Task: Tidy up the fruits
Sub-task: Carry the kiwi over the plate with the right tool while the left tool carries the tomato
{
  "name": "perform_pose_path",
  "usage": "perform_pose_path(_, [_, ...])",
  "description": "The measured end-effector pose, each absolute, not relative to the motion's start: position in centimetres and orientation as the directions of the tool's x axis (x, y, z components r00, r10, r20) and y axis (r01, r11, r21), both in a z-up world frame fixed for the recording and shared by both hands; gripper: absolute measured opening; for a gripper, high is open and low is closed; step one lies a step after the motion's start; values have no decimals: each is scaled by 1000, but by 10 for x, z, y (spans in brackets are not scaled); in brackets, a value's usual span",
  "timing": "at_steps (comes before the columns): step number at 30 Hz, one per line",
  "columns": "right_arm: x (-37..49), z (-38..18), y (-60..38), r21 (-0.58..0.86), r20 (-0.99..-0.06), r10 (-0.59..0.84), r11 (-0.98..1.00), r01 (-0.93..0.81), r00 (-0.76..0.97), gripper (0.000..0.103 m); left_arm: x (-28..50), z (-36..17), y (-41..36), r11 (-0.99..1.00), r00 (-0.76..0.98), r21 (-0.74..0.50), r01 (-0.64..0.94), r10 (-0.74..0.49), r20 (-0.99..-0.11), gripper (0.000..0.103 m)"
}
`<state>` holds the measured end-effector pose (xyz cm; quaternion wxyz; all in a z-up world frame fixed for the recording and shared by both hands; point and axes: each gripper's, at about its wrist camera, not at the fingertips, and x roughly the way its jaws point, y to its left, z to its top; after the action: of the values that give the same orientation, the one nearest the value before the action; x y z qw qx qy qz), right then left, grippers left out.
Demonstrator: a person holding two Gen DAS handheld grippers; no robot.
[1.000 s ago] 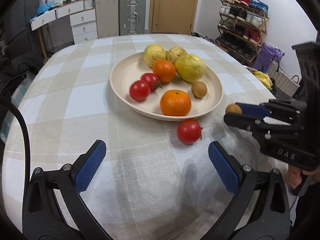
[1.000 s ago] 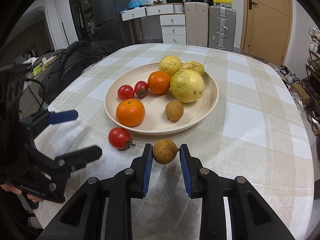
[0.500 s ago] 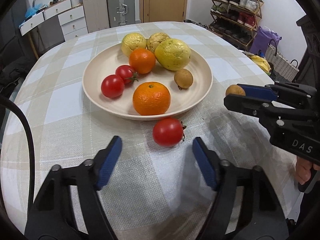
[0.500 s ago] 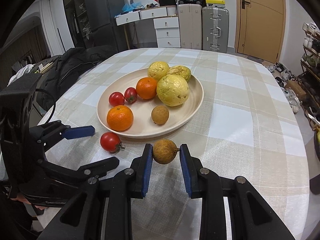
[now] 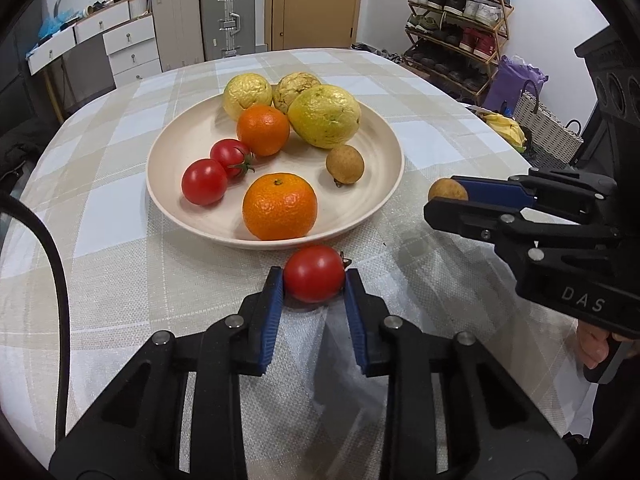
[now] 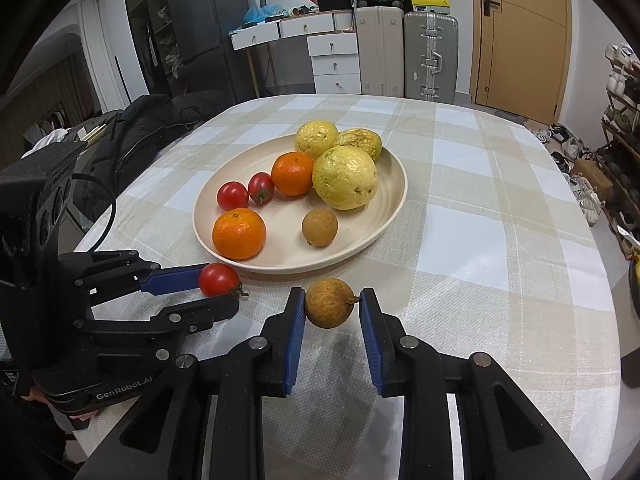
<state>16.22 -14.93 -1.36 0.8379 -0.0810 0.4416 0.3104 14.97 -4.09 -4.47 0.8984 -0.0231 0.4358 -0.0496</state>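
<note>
Fruits: eight pieces lie on the plate (image 5: 368,216) in mid-table (image 5: 100,264), two more are off it, each in a gripper. Left to right in the left wrist view: two tomatoes (image 5: 205,181) touching each other at the plate's left; an orange (image 5: 263,129) behind them and a second, nearer orange (image 5: 279,206) by the front rim; three yellow-green fruits (image 5: 325,115) bunched at the back; a small brown fruit (image 5: 345,164) alone at the right of the plate. Off the plate: loose tomato (image 5: 314,273), on the cloth just before the front rim, pinched between the blue pads of the left gripper (image 5: 314,286), whose jaws have drawn in on it. Farther right, a second brown fruit (image 6: 329,303), nipped by the right gripper (image 6: 330,312) and apparently held clear of the cloth, beside the plate's near right edge. Status, by judgement: eight placed, two outstanding; both are gripped and close to the plate, so only the carry and release into free plate space remain. Room is open at the plate's front right.
</note>
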Motion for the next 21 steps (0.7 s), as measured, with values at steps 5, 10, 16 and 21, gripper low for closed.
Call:
perform_pose_path(5, [162, -14, -149, 140, -789, 452, 793, -593, 417, 28, 149, -45, -42, 994, 616, -84, 74, -112, -780, 27])
perform_pose_path(10, [161, -14, -148, 144, -785, 458, 790, -596, 418, 28, 144, -43, -44, 991, 621, -82, 103, -129, -773, 27])
perform_pose_path(16, [159, -10, -149, 148, -771, 473, 784, -603, 425, 28, 133, -35, -42, 990, 645, -73, 120, -133, -753, 27])
perform_pose_path(21, [159, -8, -149, 156, -765, 485, 779, -608, 425, 28, 124, -23, -35, 992, 679, -75, 98, -122, -724, 27])
